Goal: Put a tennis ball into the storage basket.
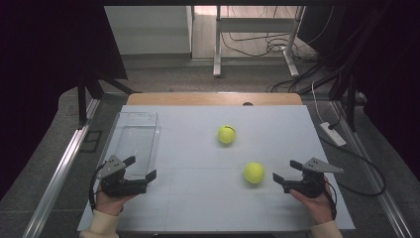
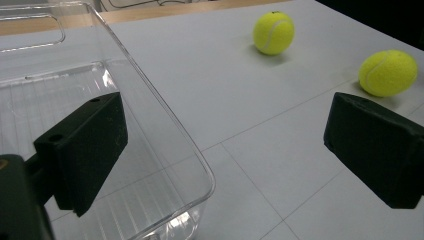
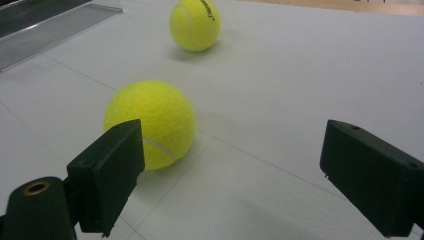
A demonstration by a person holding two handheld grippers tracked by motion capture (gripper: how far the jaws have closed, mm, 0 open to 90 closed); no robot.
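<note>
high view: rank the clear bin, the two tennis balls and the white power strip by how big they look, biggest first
1. Clear bin, by far the largest.
2. Near tennis ball and far tennis ball: they look about alike; the near one seems slightly bigger, probably from closeness to the camera.
3. White power strip: longer than a ball but thin, so hard to rank.

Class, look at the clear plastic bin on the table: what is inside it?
The clear bin holds nothing; its ribbed floor shows through. Both tennis balls lie outside on the table. The left gripper covers its near corner.
</note>
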